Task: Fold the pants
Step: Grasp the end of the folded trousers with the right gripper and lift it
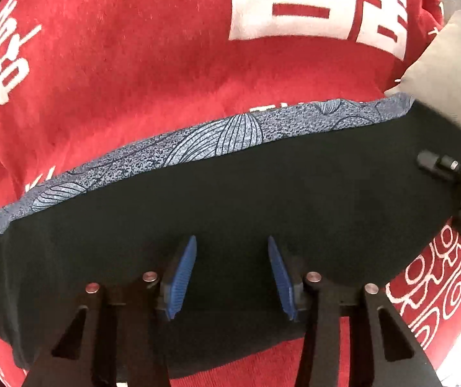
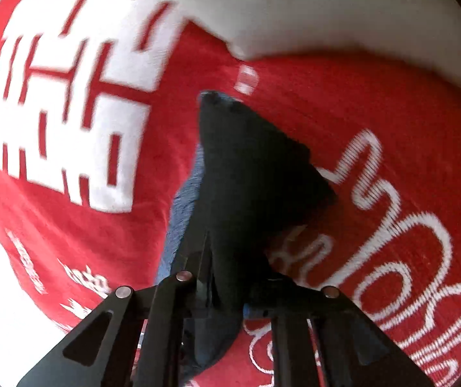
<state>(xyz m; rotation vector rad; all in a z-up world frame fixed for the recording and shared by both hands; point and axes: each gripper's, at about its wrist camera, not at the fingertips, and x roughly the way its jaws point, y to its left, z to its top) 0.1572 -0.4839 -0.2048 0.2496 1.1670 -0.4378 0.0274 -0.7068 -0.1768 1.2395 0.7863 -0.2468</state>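
Observation:
The pants (image 1: 230,200) are dark, with a blue patterned layer (image 1: 198,142) showing along their far edge. They lie flat across a red blanket. My left gripper (image 1: 232,242) hangs over the near part of the dark cloth. Its blue pads (image 1: 185,271) stand apart, with flat cloth below and nothing pinched. In the right wrist view, my right gripper (image 2: 227,254) is shut on a fold of the pants (image 2: 249,161), which rises in a dark peak and hides the fingertips. The right gripper's black body (image 1: 449,167) shows at the pants' right end.
A red blanket (image 1: 133,64) with large white characters and lettering covers the surface on all sides of the pants (image 2: 375,103). A white pillow (image 1: 449,64) lies at the far right, and it fills the top of the right wrist view (image 2: 327,9).

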